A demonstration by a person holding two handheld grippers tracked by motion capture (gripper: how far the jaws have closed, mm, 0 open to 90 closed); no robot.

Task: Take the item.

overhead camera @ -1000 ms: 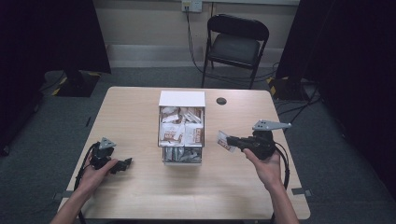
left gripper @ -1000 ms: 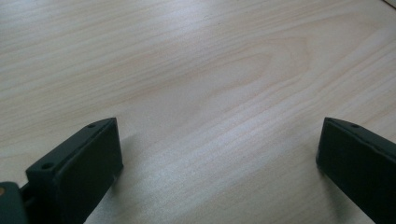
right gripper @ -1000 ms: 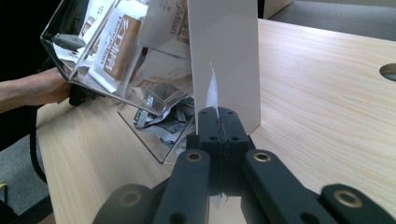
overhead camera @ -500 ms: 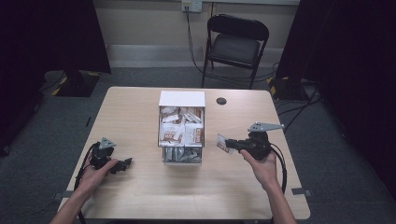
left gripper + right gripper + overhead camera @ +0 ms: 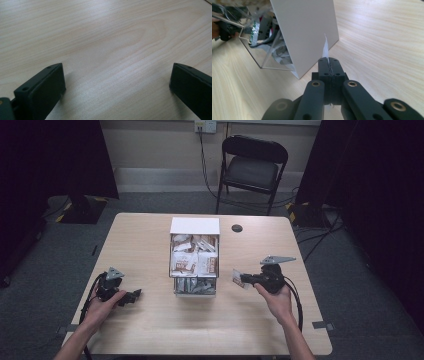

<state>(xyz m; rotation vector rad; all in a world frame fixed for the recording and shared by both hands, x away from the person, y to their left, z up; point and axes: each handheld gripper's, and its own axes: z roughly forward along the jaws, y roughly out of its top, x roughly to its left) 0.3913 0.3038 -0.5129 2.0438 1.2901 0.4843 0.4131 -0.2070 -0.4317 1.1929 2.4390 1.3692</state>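
— Bare wood spreads across the desk [image 5: 150, 245] left and right of centre frame?
— Yes; one box [image 5: 194, 256] of packets stands mid-desk. One chair [image 5: 252, 170] sits beyond.
— Grippers?
— Two. Left gripper [image 5: 134, 295], lower left, jaws wide apart. Right gripper [image 5: 244, 281] pinches a packet [image 5: 238, 276] just beside the box.

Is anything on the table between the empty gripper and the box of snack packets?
Nothing visible. The left gripper rests open on the table, and only bare wood lies between it and the box. The right gripper holds a packet on the box's other side.
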